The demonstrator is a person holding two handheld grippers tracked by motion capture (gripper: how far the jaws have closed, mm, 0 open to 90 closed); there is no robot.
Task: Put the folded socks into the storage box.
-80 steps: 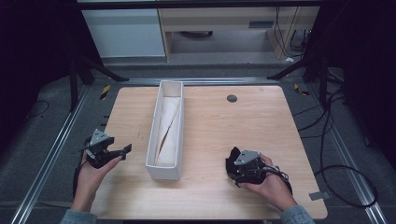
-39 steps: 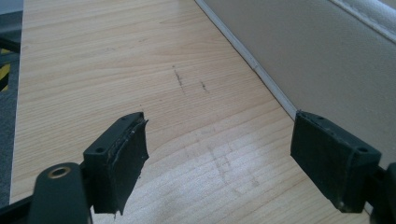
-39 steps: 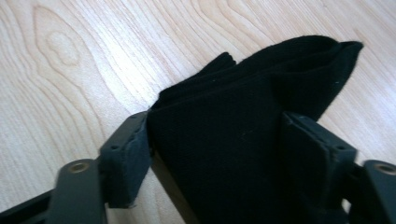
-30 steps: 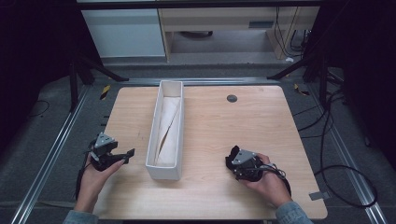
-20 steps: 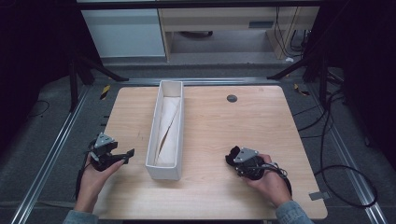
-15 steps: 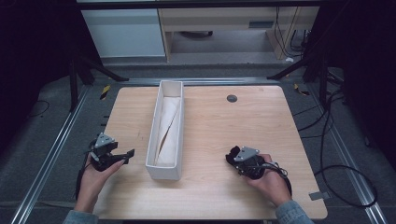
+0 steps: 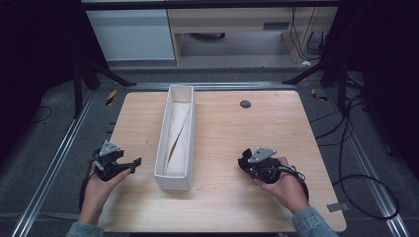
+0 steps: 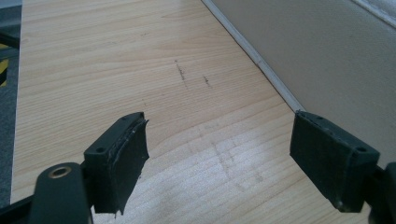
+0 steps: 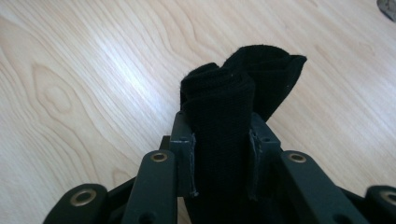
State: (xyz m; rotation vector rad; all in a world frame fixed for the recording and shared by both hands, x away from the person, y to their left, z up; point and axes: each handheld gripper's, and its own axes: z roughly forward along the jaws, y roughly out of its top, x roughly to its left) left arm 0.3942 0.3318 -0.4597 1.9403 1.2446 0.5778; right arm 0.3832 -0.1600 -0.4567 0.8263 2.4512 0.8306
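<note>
Sock (image 9: 233,107), black and folded into a thick bundle, sits pinched between the pads of the right tool (image 9: 220,161), low over the surface (image 7: 222,138) and well to the right of the bin (image 7: 174,182). The jaws have just been closing, with the knit between them, and in the right tool's view the pads press on both flanks of the fold.

The grip looks shallow to me: most of the bundle sticks out past the pads, and its loose end already flops toward the wood. If the layers are not all caught, a lift could let the inner fold slide out or the whole thing unroll. A trailing end could then snag on the bin's rim on the way over, since the bin is narrow and already holds a pale cloth (image 7: 178,133).

Left of the bin, the left tool (image 7: 129,164) has its jaws wide apart with nothing between them, its pads (image 8: 128,154) aimed along the bin's wall (image 8: 327,70). It stands close to that wall, so a careless sweep might nudge the bin askew.
</note>
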